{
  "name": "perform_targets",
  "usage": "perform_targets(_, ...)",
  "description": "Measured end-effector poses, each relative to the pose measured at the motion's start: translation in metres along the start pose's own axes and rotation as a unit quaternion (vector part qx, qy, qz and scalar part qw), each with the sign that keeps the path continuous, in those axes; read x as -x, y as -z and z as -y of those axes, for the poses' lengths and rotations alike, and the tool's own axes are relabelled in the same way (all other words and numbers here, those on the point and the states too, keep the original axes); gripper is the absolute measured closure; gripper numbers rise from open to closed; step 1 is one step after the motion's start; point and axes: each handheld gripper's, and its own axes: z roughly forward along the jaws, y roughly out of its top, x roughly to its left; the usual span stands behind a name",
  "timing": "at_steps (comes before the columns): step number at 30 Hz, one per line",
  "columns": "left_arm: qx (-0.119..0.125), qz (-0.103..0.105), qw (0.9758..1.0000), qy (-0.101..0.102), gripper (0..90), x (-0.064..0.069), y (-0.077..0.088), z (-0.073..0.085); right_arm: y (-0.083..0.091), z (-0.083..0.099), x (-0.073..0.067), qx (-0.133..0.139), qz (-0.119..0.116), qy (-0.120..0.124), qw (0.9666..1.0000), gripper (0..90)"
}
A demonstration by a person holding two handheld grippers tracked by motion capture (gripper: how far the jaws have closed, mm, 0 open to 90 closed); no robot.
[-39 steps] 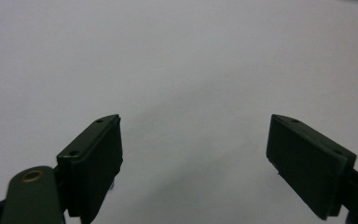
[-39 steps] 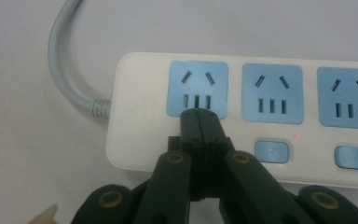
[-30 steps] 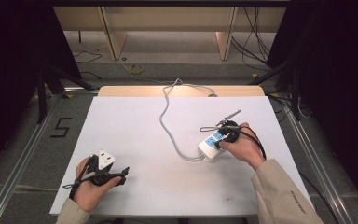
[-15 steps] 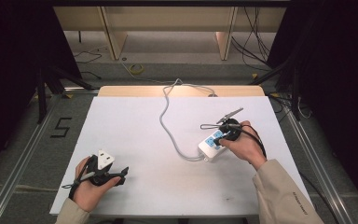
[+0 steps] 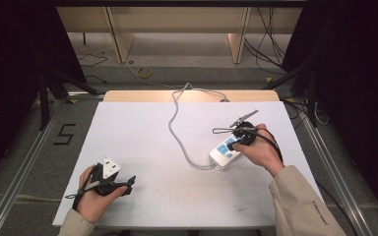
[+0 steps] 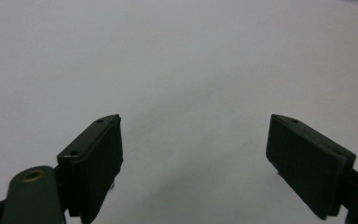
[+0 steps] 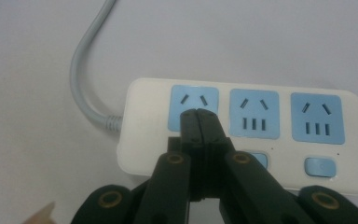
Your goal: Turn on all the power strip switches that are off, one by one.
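Pressing my right claw (image 7: 199, 114), jaws shut tight w/ nothing between them, tip-down on the power strip (image 7: 279, 154), at the first blue socket (image 7: 193, 105) by its grey cord (image 7: 86, 79). Strip lies right of centre on the white table (image 5: 142, 132), nearer the right edge; cord runs off the far edge. My left claw (image 6: 193, 154), near the front-left corner, is spread wide over bare table, holding nothing.

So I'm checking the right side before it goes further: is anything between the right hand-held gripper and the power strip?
Nothing visible. The right hand-held gripper, jaws shut together, sits directly over the power strip, its tip over the leftmost blue socket. The grey cord curves off to the side.
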Motion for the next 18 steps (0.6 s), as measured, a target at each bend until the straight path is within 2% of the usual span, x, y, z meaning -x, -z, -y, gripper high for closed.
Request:
perform_targets(9,-0.001,0.001,1.0,-0.001,18.4,0.0,0.0,0.0,0.004,-0.002,0.003,-0.001,0.002,-0.006,1.0,90.0)
perform_targets(18,0.0,0.0,1.0,0.001,18.4,0.0,0.0,0.0,0.005,0.0,0.014,-0.005,0.012,-0.014,0.9998,90.0)
